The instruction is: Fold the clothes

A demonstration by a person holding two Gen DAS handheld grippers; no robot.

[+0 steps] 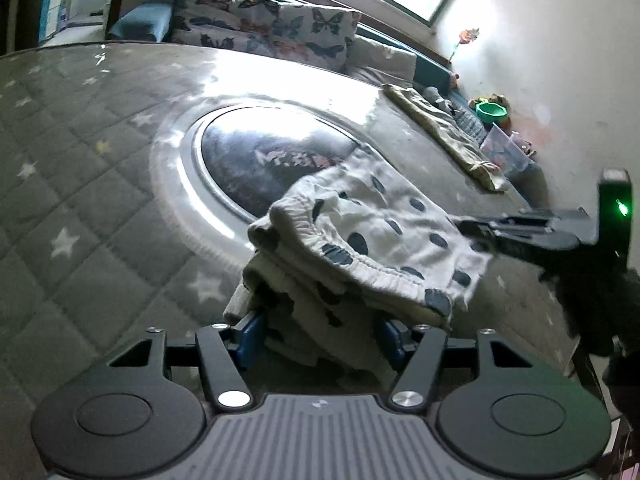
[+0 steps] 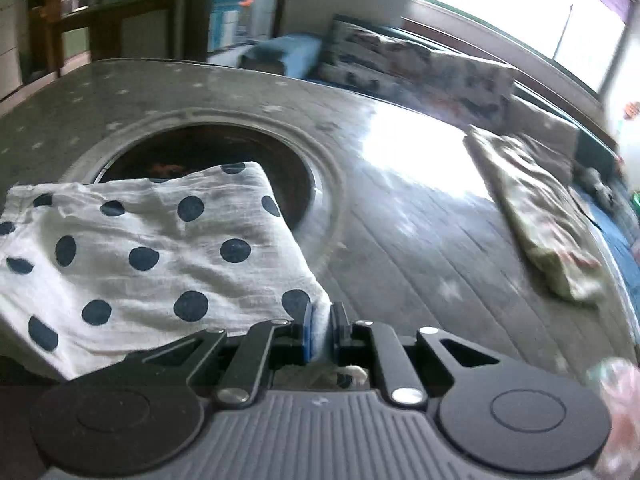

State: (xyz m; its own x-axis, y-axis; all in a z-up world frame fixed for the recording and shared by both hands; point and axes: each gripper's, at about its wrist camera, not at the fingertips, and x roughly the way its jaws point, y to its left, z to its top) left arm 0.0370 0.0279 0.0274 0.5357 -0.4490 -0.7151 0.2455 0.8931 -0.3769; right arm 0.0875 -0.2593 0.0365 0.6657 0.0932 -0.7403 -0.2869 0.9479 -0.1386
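Note:
A white garment with dark blue dots [image 1: 360,236] hangs between my two grippers above a grey star-patterned quilted table cover [image 1: 80,184]. My left gripper [image 1: 320,340] has its blue pads set wide apart with a bunched elastic-waist end of the garment lying between them. My right gripper [image 2: 322,332] is shut on a corner of the same garment [image 2: 152,248], which spreads out to its left. The right gripper also shows in the left wrist view [image 1: 472,228], at the garment's far edge.
A round dark glass inset [image 1: 272,160] sits in the table's middle. A folded floral cloth [image 2: 536,216] lies at the far right edge. Butterfly cushions [image 1: 264,24] on a sofa, a green bowl [image 1: 491,111] and toys lie beyond the table.

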